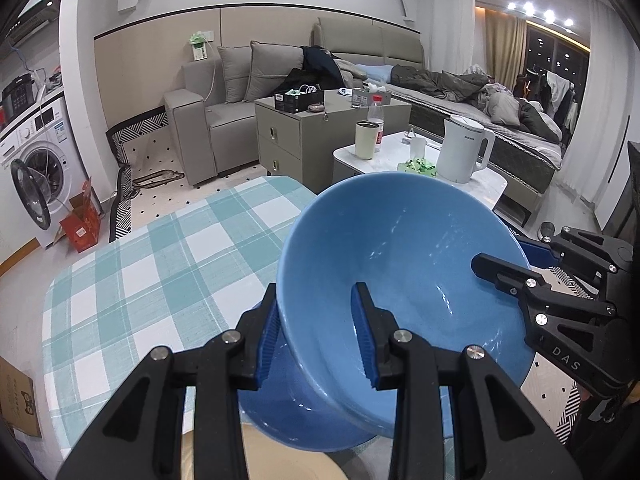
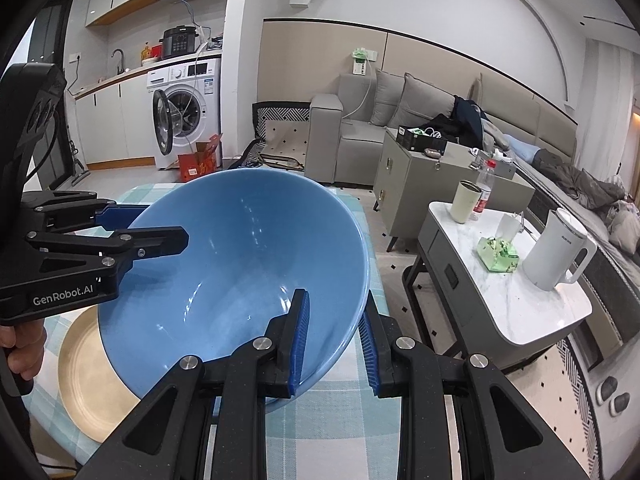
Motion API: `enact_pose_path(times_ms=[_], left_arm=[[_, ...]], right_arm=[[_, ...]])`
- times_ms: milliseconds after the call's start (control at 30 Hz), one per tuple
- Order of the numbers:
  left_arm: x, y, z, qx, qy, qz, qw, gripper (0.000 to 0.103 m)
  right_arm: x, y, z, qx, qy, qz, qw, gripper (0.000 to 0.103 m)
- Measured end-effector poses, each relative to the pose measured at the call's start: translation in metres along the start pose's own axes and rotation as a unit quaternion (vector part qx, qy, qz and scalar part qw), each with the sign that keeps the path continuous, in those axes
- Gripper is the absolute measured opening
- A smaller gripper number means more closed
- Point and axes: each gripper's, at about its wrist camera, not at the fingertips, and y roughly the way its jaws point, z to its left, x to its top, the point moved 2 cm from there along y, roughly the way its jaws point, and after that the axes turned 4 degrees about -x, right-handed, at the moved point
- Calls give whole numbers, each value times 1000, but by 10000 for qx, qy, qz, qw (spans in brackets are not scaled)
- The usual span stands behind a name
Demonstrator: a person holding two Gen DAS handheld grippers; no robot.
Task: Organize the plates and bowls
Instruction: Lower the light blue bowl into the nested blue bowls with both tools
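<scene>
A large blue bowl [image 1: 400,264] is held tilted above the checked tablecloth [image 1: 152,264]. My left gripper [image 1: 316,332] is shut on its left rim, one finger inside and one outside. My right gripper [image 2: 334,340] is shut on the opposite rim of the same bowl [image 2: 240,272]; it also shows in the left wrist view [image 1: 504,264]. A second blue bowl [image 1: 304,424] sits below the held one. A gold plate [image 2: 92,376] lies on the table under it, its edge visible in the left wrist view [image 1: 280,460].
A white side table [image 2: 520,304] stands to the right with a white kettle [image 2: 556,256], a cream cup [image 2: 464,202], a bottle and a green packet. A grey cabinet [image 1: 304,136], a sofa and a washing machine [image 1: 36,168] stand beyond the table.
</scene>
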Motion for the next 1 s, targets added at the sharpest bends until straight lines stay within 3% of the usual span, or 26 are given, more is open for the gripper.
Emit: enact_pose_path(times_ms=[1000], left_arm=[[-30, -15, 49, 130, -438, -20, 9990, 34]], right_arm=[[7, 23, 56, 283, -339, 151, 9989, 25]])
